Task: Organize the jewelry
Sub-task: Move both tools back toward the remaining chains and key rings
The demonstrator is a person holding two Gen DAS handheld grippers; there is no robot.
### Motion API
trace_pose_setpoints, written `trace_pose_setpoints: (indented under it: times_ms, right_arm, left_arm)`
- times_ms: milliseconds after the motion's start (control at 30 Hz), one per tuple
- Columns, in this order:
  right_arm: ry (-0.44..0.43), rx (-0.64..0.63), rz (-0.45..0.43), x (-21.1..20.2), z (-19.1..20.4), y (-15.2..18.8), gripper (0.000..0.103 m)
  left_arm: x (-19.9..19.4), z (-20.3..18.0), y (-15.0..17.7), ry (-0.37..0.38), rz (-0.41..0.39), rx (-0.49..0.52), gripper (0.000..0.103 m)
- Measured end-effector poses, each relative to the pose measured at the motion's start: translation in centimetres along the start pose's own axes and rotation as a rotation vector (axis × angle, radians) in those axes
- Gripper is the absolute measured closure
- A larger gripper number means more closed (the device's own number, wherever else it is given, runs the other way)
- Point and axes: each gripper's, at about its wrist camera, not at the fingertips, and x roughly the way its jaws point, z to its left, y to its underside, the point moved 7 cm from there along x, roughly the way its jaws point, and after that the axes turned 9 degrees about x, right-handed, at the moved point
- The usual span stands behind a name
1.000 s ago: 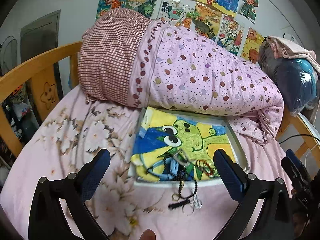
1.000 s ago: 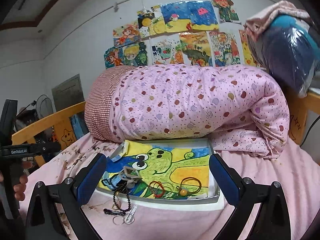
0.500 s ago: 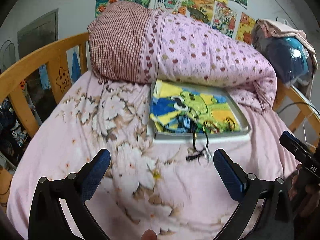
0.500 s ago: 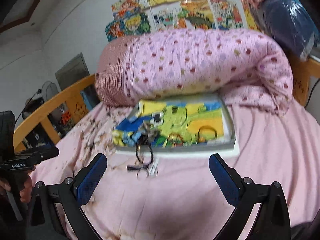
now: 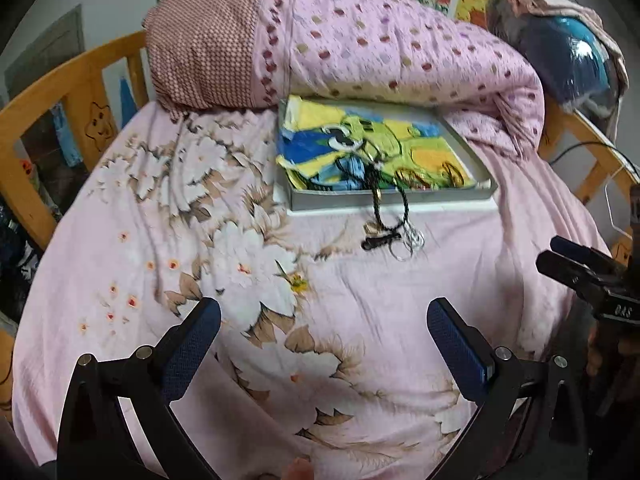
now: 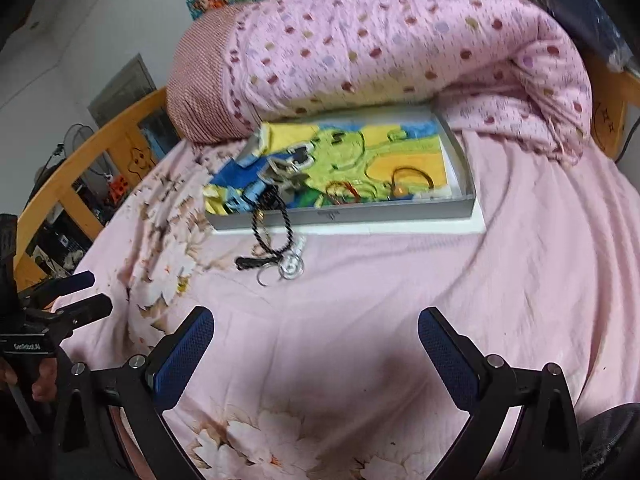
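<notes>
A shallow grey tray (image 5: 400,199) (image 6: 464,207) with a frog picture inside lies on the pink bed, against the rolled quilt. A black beaded necklace (image 5: 378,204) (image 6: 285,216) hangs over the tray's front rim onto the sheet, ending beside clear rings (image 5: 412,240) (image 6: 290,266). Red and brown bands (image 6: 344,194) lie in the tray. My left gripper (image 5: 324,320) is open above the sheet, well short of the tray. My right gripper (image 6: 316,332) is open too, empty, also short of the jewelry.
A rolled pink dotted quilt (image 5: 400,48) (image 6: 400,48) lies behind the tray. Wooden bed rails (image 5: 48,96) (image 6: 80,168) run along the left side. A blue bundle (image 5: 568,60) sits at the back right. A hand holds each gripper's handle at the frame edges.
Both grippers have pulled back and tilted down, so the tray and necklace now sit farther off and more of the sheet shows. Both stayed open.
</notes>
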Motion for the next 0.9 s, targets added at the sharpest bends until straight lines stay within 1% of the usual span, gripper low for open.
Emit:
trace_pose_setpoints:
  times_ms: [133,267,433,567,633,700,800,900]
  right_arm:
    - [0.007,0.012,0.069,1.4,-1.0,-0.1,0.0]
    - [-0.029,0.038,0.141,2.8,-1.8,-0.5,0.0]
    - [-0.085,0.076,0.248,4.8,-3.0,-1.2,0.0]
    - [-0.108,0.095,0.285,6.2,-4.2,-2.6,0.0]
    - [-0.107,0.097,0.28,6.8,-4.7,-3.3,0.0]
    - [-0.091,0.084,0.269,7.3,-5.1,-3.8,0.0]
    - [-0.098,0.065,0.271,8.1,-5.0,-4.1,0.0]
    - [-0.101,-0.006,0.279,8.6,-4.0,-3.8,0.001]
  left_arm:
    - [1.4,0.0,0.2,0.018,0.043,0.009,0.002]
    - [2.6,-0.2,0.2,0.013,0.077,0.046,0.002]
    - [4.3,-0.7,-0.1,0.03,0.101,0.108,0.002]
    - [5.9,-0.9,-1.1,0.045,0.095,0.157,0.002]
    - [6.8,-0.8,-1.8,0.062,0.084,0.171,0.002]
    - [7.6,-0.7,-2.4,0.083,0.073,0.182,0.002]
    - [8.8,-0.4,-3.1,0.115,0.064,0.189,0.002]
    - [9.9,0.0,-3.3,0.151,0.075,0.167,0.003]
